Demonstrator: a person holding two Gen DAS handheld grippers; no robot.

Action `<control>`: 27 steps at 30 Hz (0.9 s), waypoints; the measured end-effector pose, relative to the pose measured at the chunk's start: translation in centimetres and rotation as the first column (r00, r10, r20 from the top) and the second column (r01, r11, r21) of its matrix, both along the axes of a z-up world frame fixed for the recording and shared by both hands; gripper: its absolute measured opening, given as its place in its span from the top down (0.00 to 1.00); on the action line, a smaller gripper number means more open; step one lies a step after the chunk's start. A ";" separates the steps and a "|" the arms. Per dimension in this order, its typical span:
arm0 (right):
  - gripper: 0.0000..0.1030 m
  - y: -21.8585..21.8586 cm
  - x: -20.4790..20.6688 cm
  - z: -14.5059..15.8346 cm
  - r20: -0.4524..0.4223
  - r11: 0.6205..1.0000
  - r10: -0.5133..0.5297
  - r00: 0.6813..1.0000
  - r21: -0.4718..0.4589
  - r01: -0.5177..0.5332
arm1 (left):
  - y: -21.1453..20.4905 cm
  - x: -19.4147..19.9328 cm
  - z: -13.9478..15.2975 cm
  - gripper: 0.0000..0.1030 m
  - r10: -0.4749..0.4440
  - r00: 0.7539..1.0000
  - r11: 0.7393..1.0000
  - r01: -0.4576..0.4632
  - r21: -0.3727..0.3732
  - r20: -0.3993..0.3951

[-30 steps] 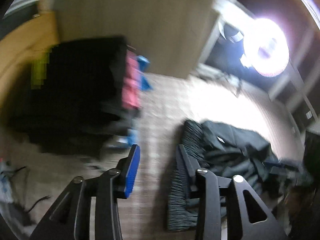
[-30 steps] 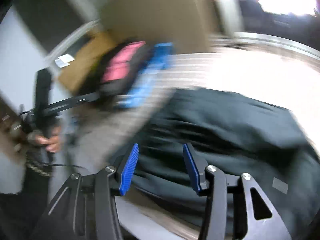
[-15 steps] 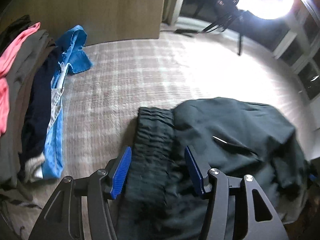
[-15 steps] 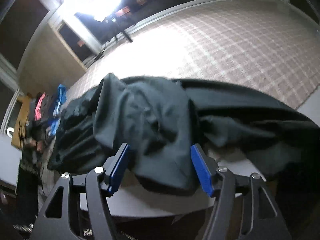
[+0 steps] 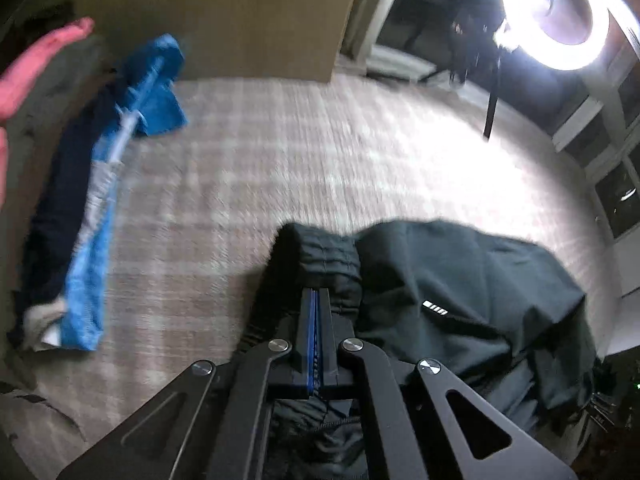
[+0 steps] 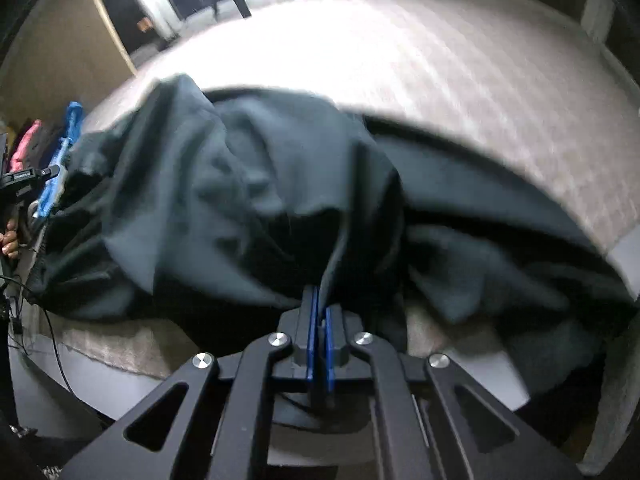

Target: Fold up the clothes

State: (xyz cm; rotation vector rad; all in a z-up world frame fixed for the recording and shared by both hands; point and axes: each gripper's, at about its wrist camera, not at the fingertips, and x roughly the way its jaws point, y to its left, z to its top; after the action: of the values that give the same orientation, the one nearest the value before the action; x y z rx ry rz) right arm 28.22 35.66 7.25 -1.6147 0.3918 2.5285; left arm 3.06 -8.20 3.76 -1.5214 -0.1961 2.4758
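Note:
A dark green-black garment [image 5: 460,280] lies crumpled on the plaid bed cover [image 5: 260,168]; it looks like trousers with a ribbed elastic waistband [image 5: 316,256]. My left gripper [image 5: 316,300] is shut on the waistband. In the right wrist view the same garment [image 6: 248,200] is bunched at the bed's near edge. My right gripper [image 6: 318,304] is shut on a fold of its fabric.
A pile of clothes lies along the left side of the bed: a blue piece [image 5: 120,152], a pink one [image 5: 36,60] and dark ones. A wooden panel [image 5: 220,12] stands behind. A bright ring light [image 5: 560,12] glares at top right.
Both grippers were open over the dark garment half a second ago. Both have now closed on it: the left on the waistband, the right on a fold.

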 end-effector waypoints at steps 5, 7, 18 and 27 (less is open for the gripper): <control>0.97 3.5 -1.2 9.2 -0.242 0.994 -0.078 0.967 0.055 0.093 | -3.0 1.3 4.7 1.00 0.057 0.991 0.998 -0.061 -0.029 -0.124; 0.97 4.4 -3.0 13.1 -0.326 0.980 -0.077 0.942 0.150 0.132 | -3.6 1.8 5.5 1.00 0.061 0.988 0.997 -0.066 -0.032 -0.139; 0.68 7.4 -15.1 12.8 -0.212 0.961 -0.101 0.972 0.233 0.151 | 0.9 -0.2 -0.5 0.42 0.062 0.998 0.996 -0.063 -0.065 -0.012; 0.52 11.9 -10.4 7.2 -0.119 0.982 -0.144 0.982 0.101 0.157 | 4.2 -4.1 -4.5 0.43 0.036 0.997 0.988 -0.025 -0.150 0.073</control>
State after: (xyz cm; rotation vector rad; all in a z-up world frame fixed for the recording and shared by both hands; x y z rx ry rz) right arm 17.79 47.58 14.43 -1.3566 0.3635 2.4850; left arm -1.03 -4.00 -0.78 -1.6848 -0.0483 2.5084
